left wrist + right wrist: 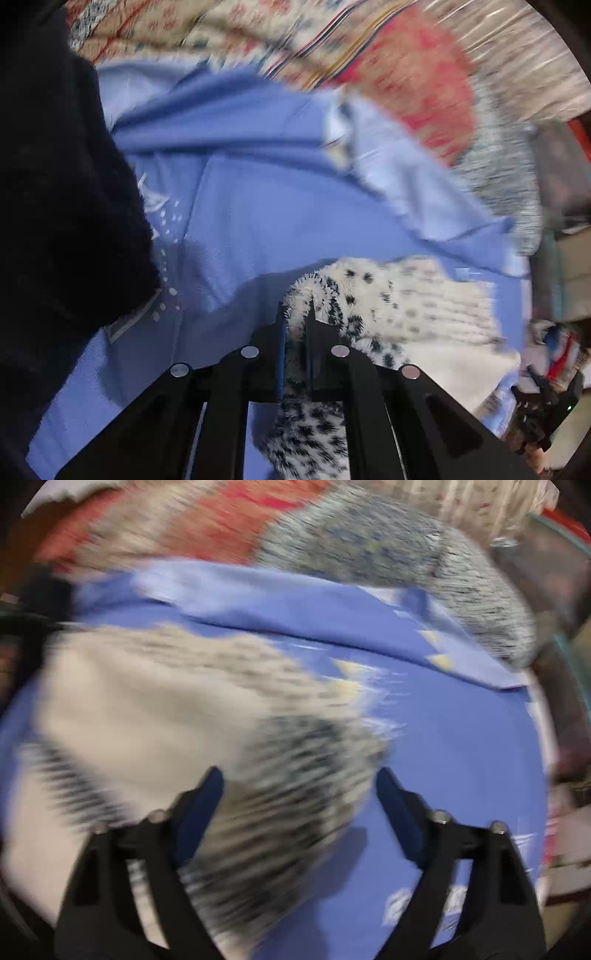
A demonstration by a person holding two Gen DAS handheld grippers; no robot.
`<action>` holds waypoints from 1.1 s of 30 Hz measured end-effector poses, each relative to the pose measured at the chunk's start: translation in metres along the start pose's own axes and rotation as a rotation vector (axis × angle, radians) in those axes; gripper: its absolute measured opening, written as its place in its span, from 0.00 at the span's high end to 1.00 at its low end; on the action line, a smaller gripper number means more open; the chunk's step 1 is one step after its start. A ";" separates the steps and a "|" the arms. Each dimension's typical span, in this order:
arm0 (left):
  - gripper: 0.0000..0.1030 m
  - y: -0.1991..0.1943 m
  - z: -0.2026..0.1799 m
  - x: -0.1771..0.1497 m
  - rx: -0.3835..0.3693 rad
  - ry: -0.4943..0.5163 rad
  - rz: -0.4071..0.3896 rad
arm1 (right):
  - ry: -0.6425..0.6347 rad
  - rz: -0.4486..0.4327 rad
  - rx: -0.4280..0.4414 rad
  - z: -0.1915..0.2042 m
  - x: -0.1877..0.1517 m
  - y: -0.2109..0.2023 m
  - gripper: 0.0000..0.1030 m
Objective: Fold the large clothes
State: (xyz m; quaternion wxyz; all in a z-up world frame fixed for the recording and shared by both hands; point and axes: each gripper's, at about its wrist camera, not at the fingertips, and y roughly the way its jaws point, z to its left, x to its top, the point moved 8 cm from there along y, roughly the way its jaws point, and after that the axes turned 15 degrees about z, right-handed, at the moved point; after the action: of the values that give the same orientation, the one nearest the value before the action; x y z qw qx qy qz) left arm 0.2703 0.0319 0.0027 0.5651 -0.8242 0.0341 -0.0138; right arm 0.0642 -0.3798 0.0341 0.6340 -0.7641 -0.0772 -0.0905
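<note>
A fluffy white garment with black spots [391, 306] lies on a blue sheet [258, 206]. My left gripper [297, 314] is shut on a fold of the spotted garment, which runs between the fingers and down below them. In the right wrist view, badly blurred, the same garment [147, 716] spreads to the left over the blue sheet [461, 757]. My right gripper [297, 781] is open, its jaws wide apart above the spotted fleece edge, holding nothing. The right gripper also shows small at the lower right of the left wrist view [543, 406].
A dark black cloth mass [55, 221] fills the left of the left wrist view. Patterned red, cream and grey bedding [406, 74] lies beyond the blue sheet, also in the right wrist view [332, 535]. Clutter sits at the right edge [565, 812].
</note>
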 end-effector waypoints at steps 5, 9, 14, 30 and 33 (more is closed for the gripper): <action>0.70 -0.007 0.009 -0.005 -0.118 -0.012 -0.023 | 0.276 -0.083 0.240 -0.039 -0.001 0.002 0.23; 0.70 -0.041 0.019 -0.019 -0.221 -0.026 -0.148 | 0.280 -0.146 0.557 -0.011 -0.001 -0.018 0.25; 0.70 -0.046 -0.013 -0.047 -0.166 0.098 -0.209 | 0.208 0.003 0.573 0.039 0.008 0.028 0.77; 0.70 0.082 -0.092 -0.053 0.205 0.436 -0.078 | 0.526 -0.121 0.263 -0.045 -0.075 0.021 0.35; 0.70 0.062 -0.094 -0.059 0.196 0.442 -0.094 | 0.518 -0.278 0.266 -0.041 -0.069 -0.023 0.35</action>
State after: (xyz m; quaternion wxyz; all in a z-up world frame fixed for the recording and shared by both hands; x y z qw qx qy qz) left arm 0.2030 -0.0737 -0.0206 0.6198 -0.7431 0.1171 -0.2235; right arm -0.0103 -0.4158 0.0474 0.7085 -0.6081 -0.0279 -0.3569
